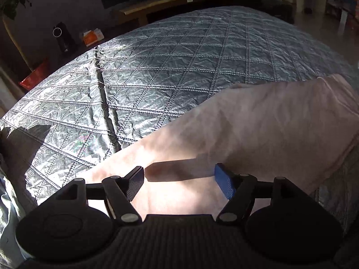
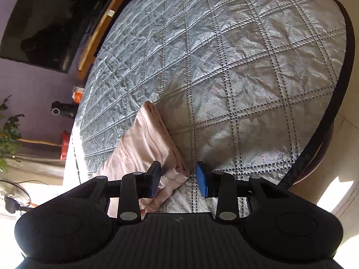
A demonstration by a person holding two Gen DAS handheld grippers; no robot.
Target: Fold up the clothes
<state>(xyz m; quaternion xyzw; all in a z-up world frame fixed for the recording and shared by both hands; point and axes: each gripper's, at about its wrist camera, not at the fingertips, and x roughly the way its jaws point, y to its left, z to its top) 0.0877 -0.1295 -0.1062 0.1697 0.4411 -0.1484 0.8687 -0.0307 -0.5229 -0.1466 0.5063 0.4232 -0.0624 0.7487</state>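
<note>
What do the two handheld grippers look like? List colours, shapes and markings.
Both are black. The left gripper and right gripper share a ribbed body, round side housings and linkage arms with silver pivot pins. Finger pads are ribbed blue. No cables or sleeves show.

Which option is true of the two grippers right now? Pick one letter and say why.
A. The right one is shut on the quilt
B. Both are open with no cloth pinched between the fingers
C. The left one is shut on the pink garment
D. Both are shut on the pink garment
B: the left gripper gapes above the pink garment, and the right gripper stands open at the garment's folded corner on the grey quilt.
</note>
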